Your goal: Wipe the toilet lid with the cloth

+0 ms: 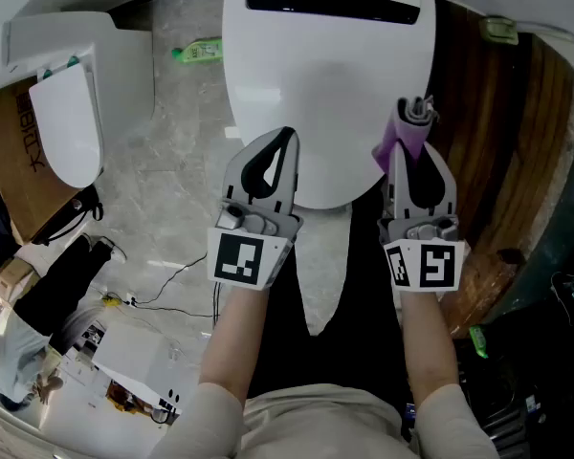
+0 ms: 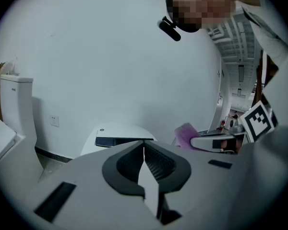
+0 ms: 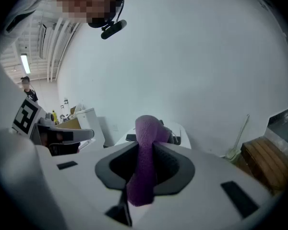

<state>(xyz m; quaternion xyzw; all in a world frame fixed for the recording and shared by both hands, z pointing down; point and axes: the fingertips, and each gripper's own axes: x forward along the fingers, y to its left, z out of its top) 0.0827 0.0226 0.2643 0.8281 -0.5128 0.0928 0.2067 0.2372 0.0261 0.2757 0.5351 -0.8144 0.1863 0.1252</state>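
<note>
The right tool (image 1: 414, 146) pinches the purple cloth (image 1: 405, 134) at the toilet lid (image 1: 325, 75) edge; the left tool (image 1: 285, 142) is closed and empty. Wiping seemingly all ahead.

Lid (image 1: 325, 84): white, glossy, oval, lying closed and flat, with a dark strip (image 1: 332, 6) across its far end; surface unmarked where visible. It fills the upper centre of the head view. Cloth (image 1: 399, 140): purple, fleecy, bunched into a narrow roll and clamped between the jaws of the right gripper (image 1: 413, 151). Its rounded end stands up past the jaw tips, and the rest runs back between the pads. It sits at the lid's near right edge; contact with the lid cannot be confirmed.
</note>
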